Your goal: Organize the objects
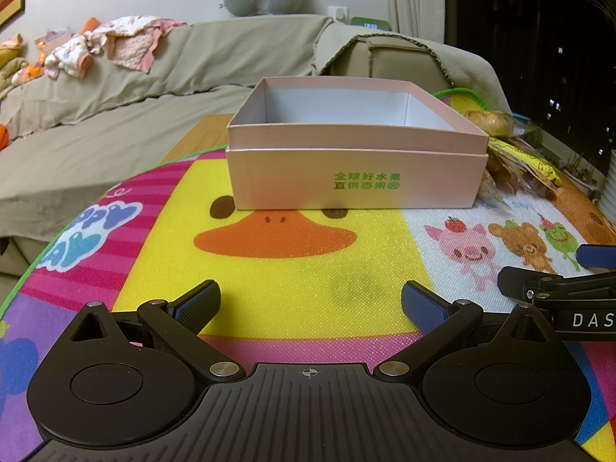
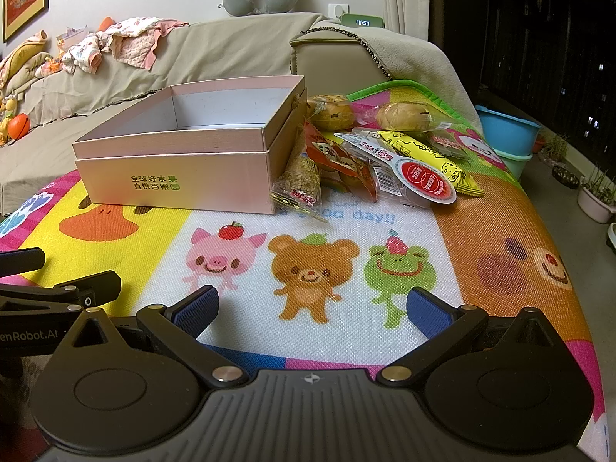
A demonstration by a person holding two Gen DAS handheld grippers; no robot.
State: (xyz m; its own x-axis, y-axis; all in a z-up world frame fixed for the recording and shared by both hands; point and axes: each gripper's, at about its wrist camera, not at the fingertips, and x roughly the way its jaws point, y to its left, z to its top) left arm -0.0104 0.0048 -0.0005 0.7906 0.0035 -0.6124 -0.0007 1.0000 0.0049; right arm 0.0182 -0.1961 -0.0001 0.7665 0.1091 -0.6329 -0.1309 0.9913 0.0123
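A cartoon play mat (image 2: 385,231) covers the work surface and serves as the staging area, with a draped sofa (image 1: 115,115) behind it. Toward the far side of the mat stands the pink box (image 1: 354,177), seated in its own upturned lid so that the top is open and the white interior, bare as far as can be seen, faces up; this reads as the intended container. Just to the right of the box, some pieces touching its side wall, lies a loose heap of wrapped snacks: two bagged buns (image 2: 404,115) at the back, a yellow snack bar (image 2: 431,158) lying diagonally, a round red-lidded cup (image 2: 423,183) on top of the heap, and a clear cereal bar packet (image 2: 300,184) leaning against the box corner. Their crowding beside the open box suggests they await transfer into it; none appears to be inside yet. The left gripper (image 1: 310,304) hangs low over the near edge of the mat, facing the box front, its blue-padded jaws spread wide and grasping nothing. The right gripper (image 2: 312,308) hangs alongside, over the printed animals, equally wide apart and empty, and is aimed more nearly at the snacks, so it is probably the one better placed for the first pick.
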